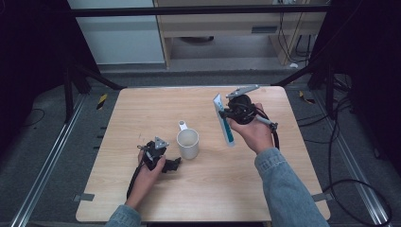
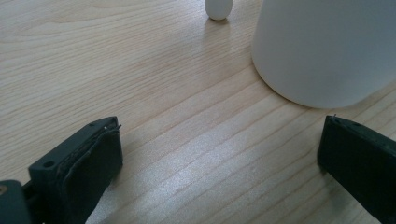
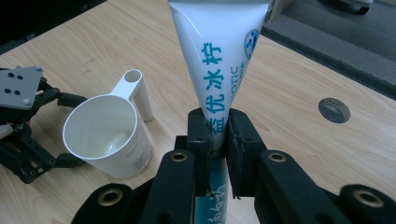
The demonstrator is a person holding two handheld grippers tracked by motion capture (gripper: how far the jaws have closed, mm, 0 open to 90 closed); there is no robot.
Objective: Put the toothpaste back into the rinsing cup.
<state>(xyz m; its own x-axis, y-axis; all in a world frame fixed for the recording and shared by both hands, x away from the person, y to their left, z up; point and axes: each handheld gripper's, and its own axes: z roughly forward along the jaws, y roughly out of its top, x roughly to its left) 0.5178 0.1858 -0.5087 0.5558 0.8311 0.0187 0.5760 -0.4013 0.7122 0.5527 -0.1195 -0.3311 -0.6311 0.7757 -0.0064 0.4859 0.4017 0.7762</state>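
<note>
Left gripper point(image 1: 174, 164) rested on table point(image 1: 142, 109), jaws spread wide, nothing gripped; white cup point(image 1: 187, 143) just beyond, probably awaiting steadying. Toothpaste tube point(image 3: 219, 70) clamped mid-body in right gripper point(image 3: 218, 140), held raised above table right of cup, likely for placing inside.

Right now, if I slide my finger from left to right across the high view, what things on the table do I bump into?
Left claw resting on the wooden table → white cup with its handle pointing away → white and teal tube → right claw, shut on that tube and lifted above the table.
</note>
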